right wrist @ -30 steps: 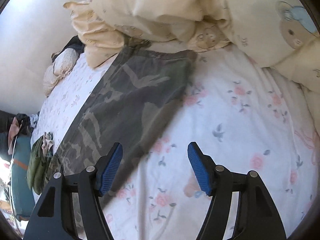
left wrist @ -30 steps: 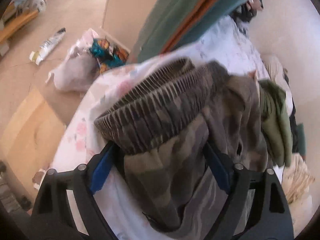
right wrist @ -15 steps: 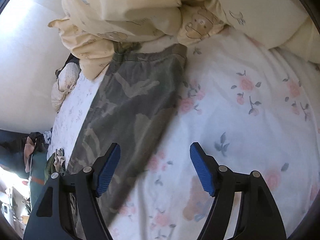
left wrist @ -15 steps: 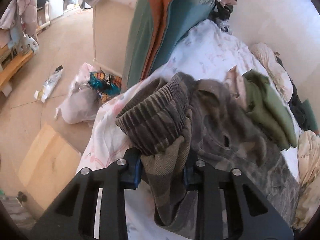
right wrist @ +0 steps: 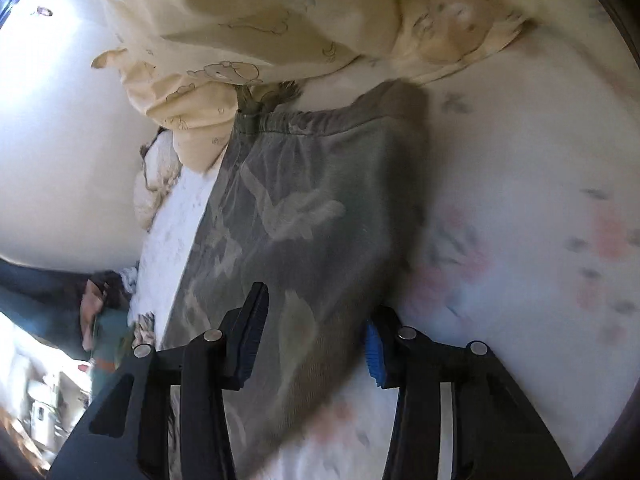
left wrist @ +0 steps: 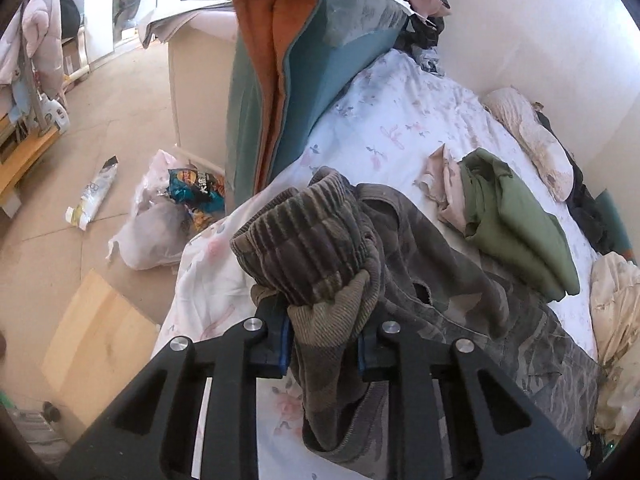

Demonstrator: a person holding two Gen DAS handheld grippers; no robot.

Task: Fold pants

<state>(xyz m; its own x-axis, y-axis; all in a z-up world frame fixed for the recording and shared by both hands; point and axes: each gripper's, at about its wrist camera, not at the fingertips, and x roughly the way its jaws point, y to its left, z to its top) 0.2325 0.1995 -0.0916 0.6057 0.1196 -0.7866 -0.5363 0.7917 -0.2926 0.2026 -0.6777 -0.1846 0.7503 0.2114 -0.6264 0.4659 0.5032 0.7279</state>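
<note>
Camouflage pants (left wrist: 460, 292) lie lengthwise on the floral bed sheet (left wrist: 400, 120). My left gripper (left wrist: 322, 340) is closing and its pads press on the bunched leg end, holding the ribbed cuff (left wrist: 304, 248) up off the bed. In the right wrist view the upper part of the pants (right wrist: 312, 200) lies flat, with the elastic waistband (right wrist: 320, 120) at the far end against a cream blanket. My right gripper (right wrist: 312, 336) is low over the pants' right edge. Its jaws are closing with the fabric between them, and a wide gap remains.
A cream bear-print blanket (right wrist: 260, 20) is heaped beyond the waistband. A folded green garment (left wrist: 516, 228) and a beige cloth lie beside the pants. A teal and orange quilt (left wrist: 288, 80) hangs at the bed's end. A plastic bag (left wrist: 160, 220) sits on the floor below the bed's edge.
The left gripper closed on the cuffed leg end and raised it. The right gripper dropped toward the pants, straddled their edge, and its jaws narrowed.
</note>
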